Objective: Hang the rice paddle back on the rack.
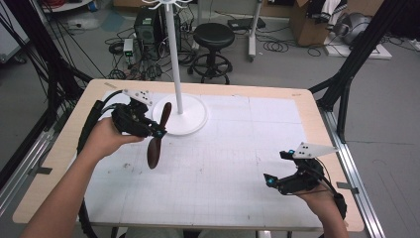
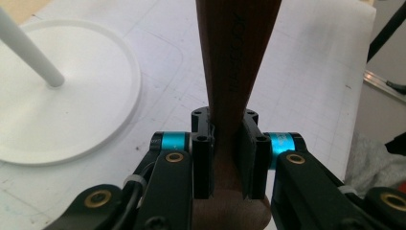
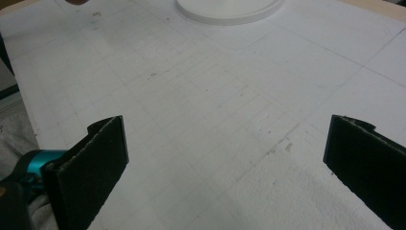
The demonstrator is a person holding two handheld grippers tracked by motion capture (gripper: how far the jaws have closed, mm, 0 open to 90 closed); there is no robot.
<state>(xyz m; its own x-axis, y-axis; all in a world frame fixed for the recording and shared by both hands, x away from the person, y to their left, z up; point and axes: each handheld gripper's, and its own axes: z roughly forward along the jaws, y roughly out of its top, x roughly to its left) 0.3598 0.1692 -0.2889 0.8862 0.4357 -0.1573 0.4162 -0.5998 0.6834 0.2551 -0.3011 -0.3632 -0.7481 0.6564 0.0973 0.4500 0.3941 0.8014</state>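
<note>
Left claw (image 2: 225,143) clamped on dark wooden utensil (image 2: 234,57), lettering legible up close, right claw (image 1: 277,168) wide, nothing held

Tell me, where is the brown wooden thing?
In the high view, the brown wooden piece is clamped in the left hand-held gripper, just left of the white stand's round base.

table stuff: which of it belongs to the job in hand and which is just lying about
In the job:
- brown wooden utensil, clamped in the left claw
- white stand with round base and pole, right beside the utensil

Just about:
- right claw, open, nothing between its jaws
- black stool on the floor behind the table
- cardboard box and cables on the floor
</note>
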